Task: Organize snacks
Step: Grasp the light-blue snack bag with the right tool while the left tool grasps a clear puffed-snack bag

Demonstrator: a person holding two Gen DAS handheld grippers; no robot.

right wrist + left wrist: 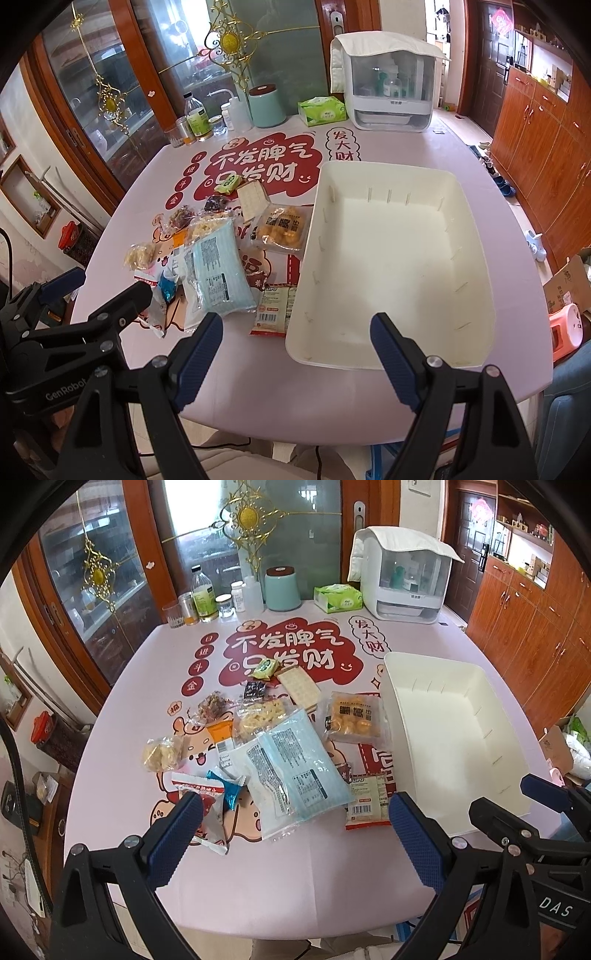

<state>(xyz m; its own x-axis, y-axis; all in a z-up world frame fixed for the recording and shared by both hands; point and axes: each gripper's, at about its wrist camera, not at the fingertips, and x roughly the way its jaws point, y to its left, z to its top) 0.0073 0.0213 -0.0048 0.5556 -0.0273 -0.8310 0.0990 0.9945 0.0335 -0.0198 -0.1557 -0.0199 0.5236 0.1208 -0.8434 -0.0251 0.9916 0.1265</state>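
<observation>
A pile of snack packets lies on the pink table mat: a pale blue packet (291, 771) (218, 269) on top, a yellow puff packet (354, 716) (282, 229), a cracker pack (299, 686), a small green pack (265, 667) and a red-and-white packet (207, 808). Right of the pile stands a white bin (454, 738) (391, 258) with nothing in it. My left gripper (295, 830) (107, 284) hovers open over the pile's near edge, holding nothing. My right gripper (299, 347) (513, 801) is open above the bin's near left corner, also with nothing between its fingers.
Along the table's far edge stand several bottles and jars (203, 598), a teal canister (282, 589), a green tissue pack (338, 598) and a white covered appliance (404, 579). Wooden cabinets (543, 155) line the right wall. A cardboard box (569, 280) and an orange stool (565, 328) sit on the floor.
</observation>
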